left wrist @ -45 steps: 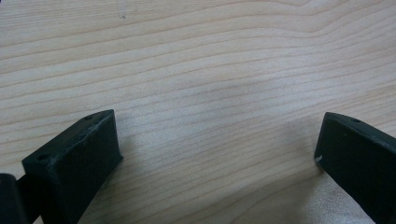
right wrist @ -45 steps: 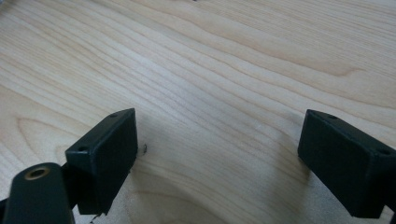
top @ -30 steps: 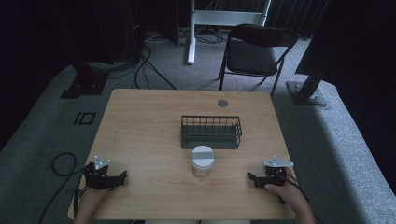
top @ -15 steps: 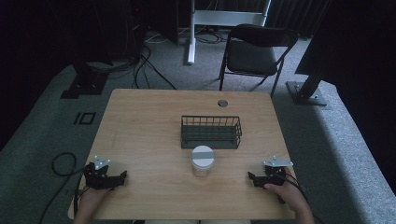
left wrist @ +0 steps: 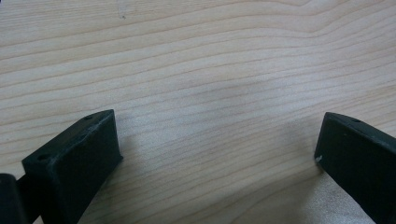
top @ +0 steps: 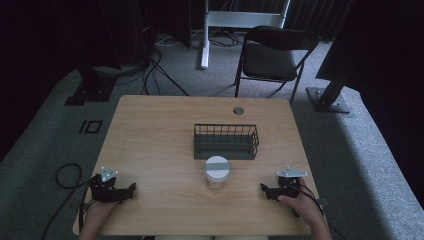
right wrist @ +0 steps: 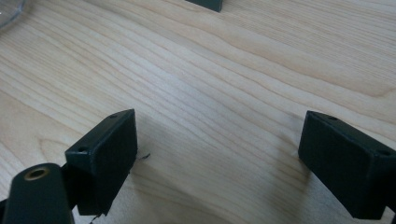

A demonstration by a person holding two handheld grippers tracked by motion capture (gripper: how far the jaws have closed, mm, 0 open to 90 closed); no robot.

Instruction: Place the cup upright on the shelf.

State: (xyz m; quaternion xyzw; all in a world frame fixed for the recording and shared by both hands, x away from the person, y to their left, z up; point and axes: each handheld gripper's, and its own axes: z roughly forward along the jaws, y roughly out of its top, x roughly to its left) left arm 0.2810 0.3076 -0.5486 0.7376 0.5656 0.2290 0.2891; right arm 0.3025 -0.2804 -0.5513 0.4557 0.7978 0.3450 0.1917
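Jar (top: 217, 172) mid-table, wire basket (top: 226, 141) just behind it, left gripper (top: 131, 188) and right gripper (top: 263, 188) well apart, jaws wide, nothing between, small round thing (top: 238, 110) far edge, maybe a grommet.

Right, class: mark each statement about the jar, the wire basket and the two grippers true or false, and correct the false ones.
1. The jar stands inside the wire basket. False: it stands on the table, in front of the basket.
2. Both grippers are open. True: left gripper and right gripper show spread fingers.
3. The right gripper holds the jar. False: it holds nothing.
4. The jar has a grey lid. True.
5. A chair stands beyond the table. True.
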